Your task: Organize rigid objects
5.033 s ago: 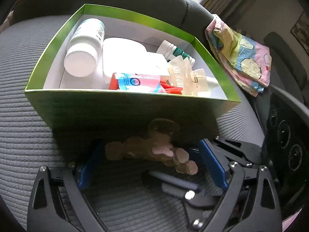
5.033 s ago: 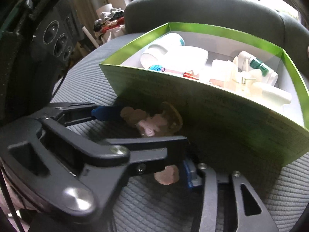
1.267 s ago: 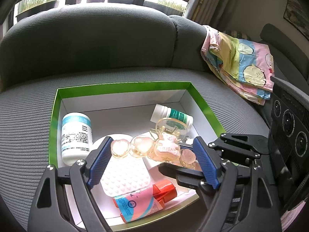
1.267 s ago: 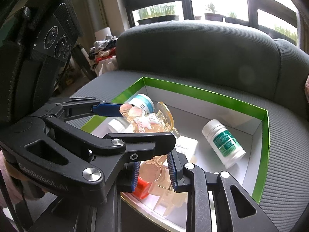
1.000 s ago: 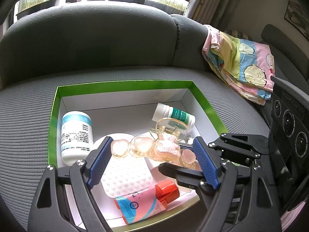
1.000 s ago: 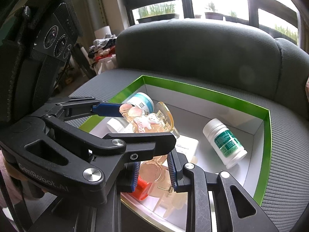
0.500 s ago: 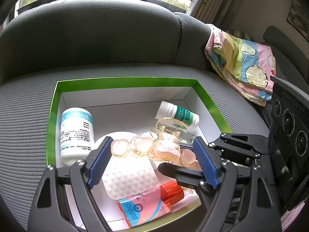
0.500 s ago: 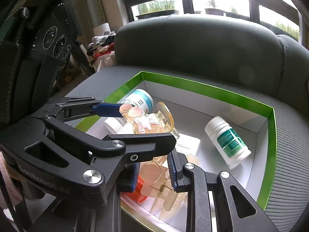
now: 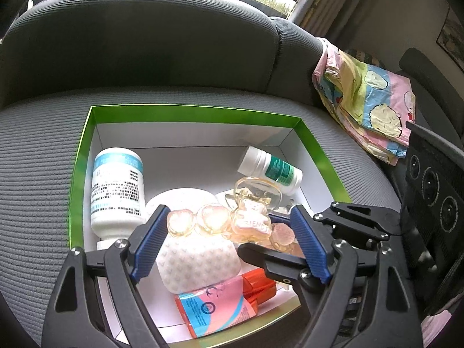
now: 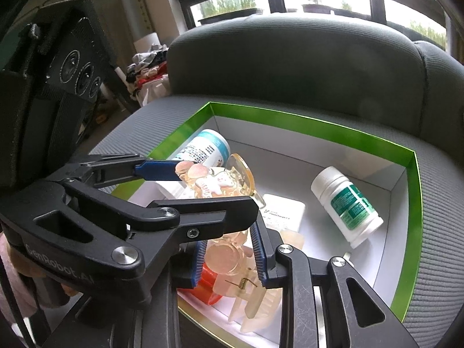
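Hair clip [image 9: 232, 223] higher, between both grippers

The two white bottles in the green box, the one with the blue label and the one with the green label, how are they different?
The blue-label bottle looks bigger and fatter; the green-label bottle looks smaller and slimmer. The blue-label bottle lies along the box's left wall with its cap toward the near side. The green-label bottle lies slanted near the right wall, its cap pointing toward the back. Both are white plastic with white caps, lying on their sides in the green box.
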The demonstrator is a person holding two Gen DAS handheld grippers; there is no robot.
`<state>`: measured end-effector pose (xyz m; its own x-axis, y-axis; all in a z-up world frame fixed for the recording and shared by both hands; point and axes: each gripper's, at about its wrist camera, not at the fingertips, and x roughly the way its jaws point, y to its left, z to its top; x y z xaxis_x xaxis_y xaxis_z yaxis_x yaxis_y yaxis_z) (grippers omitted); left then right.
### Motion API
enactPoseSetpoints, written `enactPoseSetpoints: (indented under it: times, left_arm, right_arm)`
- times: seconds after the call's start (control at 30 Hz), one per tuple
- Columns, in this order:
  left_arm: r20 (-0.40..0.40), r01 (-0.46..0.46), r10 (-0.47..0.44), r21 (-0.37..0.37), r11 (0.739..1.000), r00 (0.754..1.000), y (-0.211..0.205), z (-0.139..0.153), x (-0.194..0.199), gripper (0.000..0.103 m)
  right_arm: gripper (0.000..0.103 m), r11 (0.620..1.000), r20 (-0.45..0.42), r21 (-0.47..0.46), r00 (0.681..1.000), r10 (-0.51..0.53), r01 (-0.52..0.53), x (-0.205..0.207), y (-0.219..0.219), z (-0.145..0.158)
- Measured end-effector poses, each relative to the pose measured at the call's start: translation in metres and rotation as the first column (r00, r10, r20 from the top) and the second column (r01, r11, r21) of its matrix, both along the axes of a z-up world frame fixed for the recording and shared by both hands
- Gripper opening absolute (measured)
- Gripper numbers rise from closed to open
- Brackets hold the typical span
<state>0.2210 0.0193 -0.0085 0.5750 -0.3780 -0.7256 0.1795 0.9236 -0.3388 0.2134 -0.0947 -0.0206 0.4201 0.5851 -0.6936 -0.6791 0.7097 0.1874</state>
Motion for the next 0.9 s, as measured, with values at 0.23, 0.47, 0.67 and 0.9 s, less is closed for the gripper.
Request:
enactPoseSetpoints:
  times: [0.23,0.47,0.67,0.9]
  left_arm:
    - [-0.013,-0.065,0.066,0.078,0.995,0.998,0.01,0.007,-0.006,0.101]
    - [-0.05,-0.15,0.157,0.12,0.981,0.986,0.028,0.03,-0.026,0.102]
    - [-0.07,-0.232,0.25,0.195,0.953,0.966,0.035,0.047,-0.047,0.102]
    - [-0.123,-0.211,0.233,0.166,0.963,0.965,0.03,0.06,-0.07,0.102]
  right_arm:
    - [0.072,0.999,-0.003,-0.022,0.999,-0.047,0.046,-0.001,-0.002,0.003]
    - [0.093,0.986,-0.029,-0.049,0.987,-0.16,0.159,-0.014,-0.023,0.022]
    - [0.094,0.97,-0.102,-0.046,0.965,-0.241,0.238,-0.032,-0.042,0.04]
    - [0.099,0.941,-0.153,-0.101,0.929,-0.336,0.324,-0.041,-0.052,0.046]
